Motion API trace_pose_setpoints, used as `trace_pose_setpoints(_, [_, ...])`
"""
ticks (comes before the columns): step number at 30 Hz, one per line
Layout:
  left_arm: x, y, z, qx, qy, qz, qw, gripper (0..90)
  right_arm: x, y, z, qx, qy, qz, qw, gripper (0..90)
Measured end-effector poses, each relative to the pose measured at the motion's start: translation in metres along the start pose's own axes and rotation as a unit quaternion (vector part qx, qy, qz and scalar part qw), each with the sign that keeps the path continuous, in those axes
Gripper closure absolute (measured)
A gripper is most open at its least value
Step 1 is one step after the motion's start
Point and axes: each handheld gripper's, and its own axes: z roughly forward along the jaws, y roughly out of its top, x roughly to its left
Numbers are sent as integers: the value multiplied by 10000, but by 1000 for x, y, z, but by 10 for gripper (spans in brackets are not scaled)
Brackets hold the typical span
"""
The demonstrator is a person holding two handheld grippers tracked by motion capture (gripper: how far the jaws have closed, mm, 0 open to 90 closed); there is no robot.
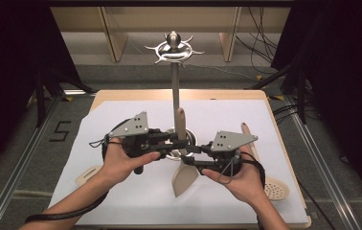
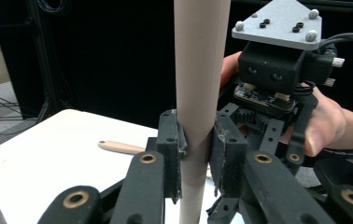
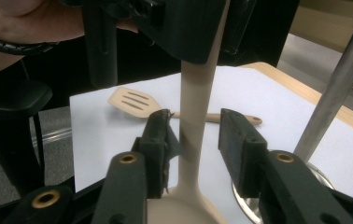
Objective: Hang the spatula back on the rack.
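Upright, beige spatula (image 1: 183, 158) apparently smooth, left gripper (image 2: 197, 140) clamping

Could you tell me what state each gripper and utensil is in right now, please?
left gripper: shut on the beige spatula's handle.
right gripper: open, jaws either side of that handle.
beige spatula: held upright, blade down.
slotted spatula: lying flat.
perforated spoon: lying flat.
utensil stand: upright, hooks bare.
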Motion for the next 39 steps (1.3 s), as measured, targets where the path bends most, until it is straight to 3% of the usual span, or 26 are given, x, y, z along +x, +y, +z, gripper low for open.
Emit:
trace_pose_setpoints(1, [0,0,0,12,-18,-18,10000,751,3,0,0,44,30,183,9998,660])
trace_pose_setpoints(3, [0,-1,0,14,-35,-18,10000,750,1,2,1,23,55,13,10000,677])
trace_pose_setpoints(4, [0,-1,-1,35,-77,-21,10000,751,2,2,2,78,192,73,9998,680])
trace_pose_setpoints(10, [-1,-1,0,57,-211,-91,9997,751,3,7,1,80,198,-26,9998,720])
trace_pose_setpoints(13, [-1,0,0,54,-266,-103,9996,750,5,8,1,161,291,59,9994,770])
trace_pose_setpoints(16, [-2,0,0,1,-267,-110,9996,750,6,8,1,91,132,212,9996,788])
trace_pose_setpoints(17, [-2,0,0,-32,-229,-99,9997,749,8,8,0,90,181,323,9993,790])
trace_pose_setpoints(20, [-2,1,0,-131,-88,-67,9999,708,14,12,-2,193,-254,436,9985,791])
trace_pose_setpoints(21, [-2,2,1,-210,118,-19,9997,652,16,13,-1,247,-406,481,9977,791])
trace_pose_setpoints(22, [-2,2,1,-210,118,-19,9997,609,18,14,0,242,-585,552,9965,792])
trace_pose_setpoints(23, [-4,2,1,-283,362,92,9989,580,19,15,-1,319,-826,577,9944,792])
trace_pose_setpoints(24, [-5,1,1,-324,465,137,9983,562,21,16,-1,358,-996,681,9920,792])
trace_pose_setpoints(25, [-5,1,1,-324,465,137,9983,545,21,16,-1,358,-996,681,9920,792])
trace_pose_setpoints(26, [-7,1,1,-351,613,240,9972,535,21,17,-1,379,-1252,783,9883,792])
trace_pose_setpoints(29, [-10,2,3,-347,798,341,9956,529,19,18,-1,393,-1406,882,9854,791])
trace_pose_setpoints(30, [-10,2,4,-334,824,357,9954,529,20,18,0,411,-1507,1058,9820,792])
trace_pose_setpoints(32, [-10,2,6,-328,882,351,9949,531,20,18,1,431,-1575,1139,9800,792])
trace_pose_setpoints(37, [-9,2,10,-285,904,334,9949,539,20,16,3,418,-1613,1211,9786,791])
trace_pose_setpoints(39, [-8,2,13,-272,937,312,9947,546,19,16,5,417,-1722,1086,9782,791])
